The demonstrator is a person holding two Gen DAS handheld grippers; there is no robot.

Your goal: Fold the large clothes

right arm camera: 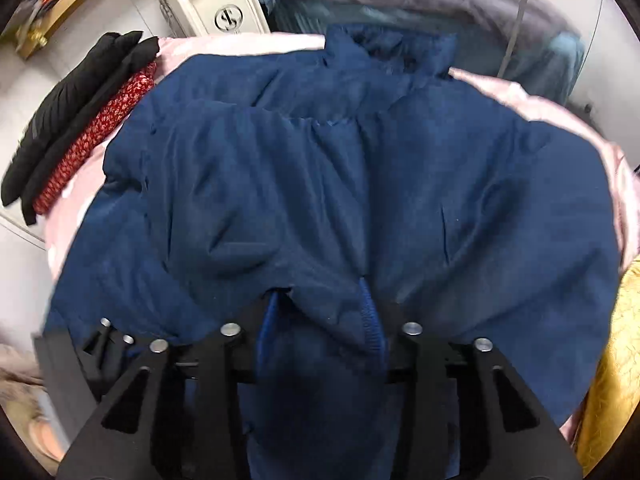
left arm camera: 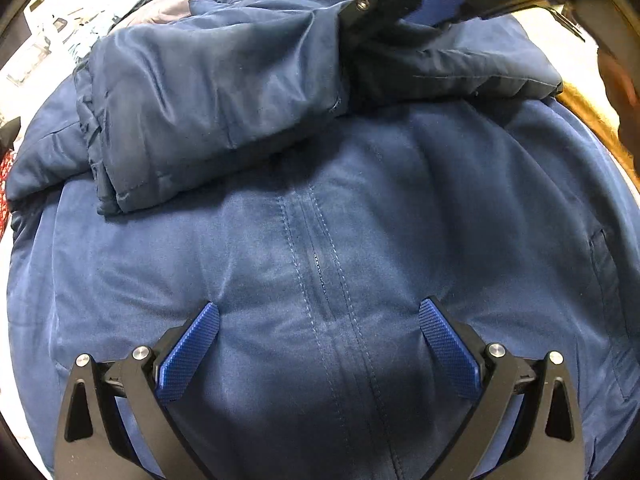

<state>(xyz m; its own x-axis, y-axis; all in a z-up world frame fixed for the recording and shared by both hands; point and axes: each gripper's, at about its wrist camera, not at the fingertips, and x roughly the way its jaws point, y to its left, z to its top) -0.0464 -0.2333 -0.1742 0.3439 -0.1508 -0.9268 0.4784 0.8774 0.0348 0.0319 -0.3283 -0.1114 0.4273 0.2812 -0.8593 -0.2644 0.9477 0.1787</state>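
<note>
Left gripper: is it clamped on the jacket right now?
No. In the left wrist view the left gripper is spread wide, its two blue pads apart over the jacket with no fabric pinched between them.

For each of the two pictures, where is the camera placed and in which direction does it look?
Left wrist: sits on the left hand-held gripper, looking down along its open blue fingers at the front seam of the blue jacket; the right hand-held gripper shows at the top.
Right wrist: sits on the right hand-held gripper, looking over the jacket toward its collar, fingers closed on a jacket fold.
Shared: the same blue jacket, and the red patterned cloth beside it.
</note>
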